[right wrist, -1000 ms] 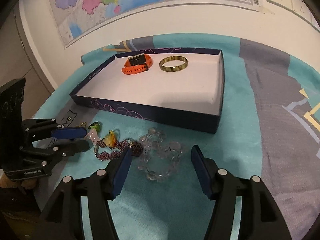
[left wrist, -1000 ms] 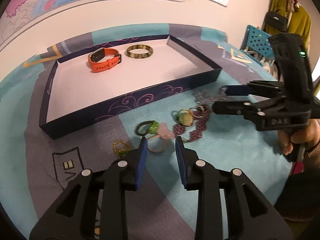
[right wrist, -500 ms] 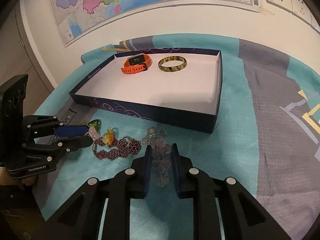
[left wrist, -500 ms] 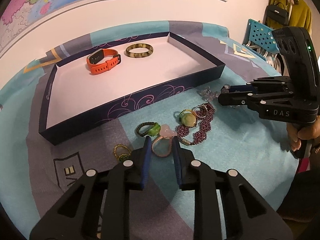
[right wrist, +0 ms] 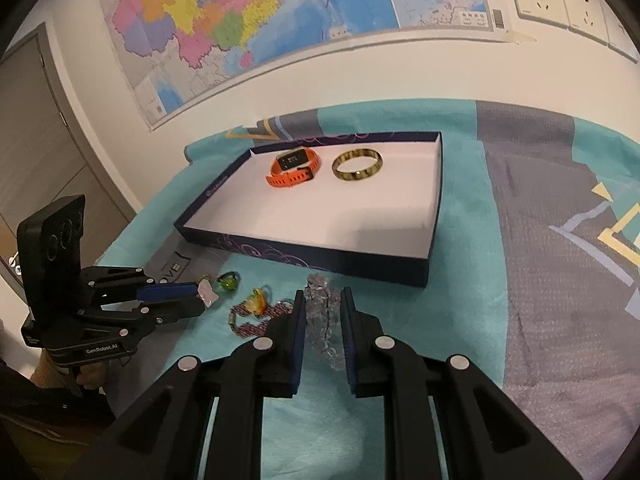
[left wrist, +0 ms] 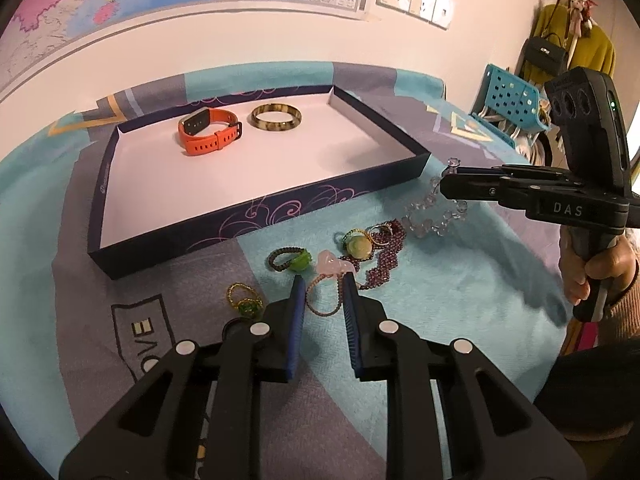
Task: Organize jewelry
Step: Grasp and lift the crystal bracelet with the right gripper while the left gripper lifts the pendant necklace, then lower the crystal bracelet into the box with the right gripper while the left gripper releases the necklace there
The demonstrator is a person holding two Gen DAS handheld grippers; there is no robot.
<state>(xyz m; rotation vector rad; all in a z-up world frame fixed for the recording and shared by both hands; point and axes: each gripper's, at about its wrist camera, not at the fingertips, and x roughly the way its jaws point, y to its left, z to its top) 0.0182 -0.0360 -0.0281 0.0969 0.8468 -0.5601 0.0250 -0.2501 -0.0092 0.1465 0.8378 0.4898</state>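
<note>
From my left wrist camera, my left gripper points down at the teal and grey cloth. Its jaws have drawn in on the pink bracelet, the blue pads pressing the loop's two sides, its pale pink charm just ahead of the tips. A green ring lies just beyond, a gold and green ring to the left, and a purple beaded bracelet with a yellow-green stone to the right. Farther back sits the dark blue tray, holding an orange watch and a mottled bangle side by side near its far wall. At the right, a hand holds my right gripper, clenched on the clear crystal bracelet, which hangs from the tips down to the cloth.

From my right wrist camera, the right gripper is clamped on the crystal bracelet; those jaws have just been closing, the beads between them. The tray lies just beyond, watch and bangle inside. At the left, my left gripper pinches the pink charm.
</note>
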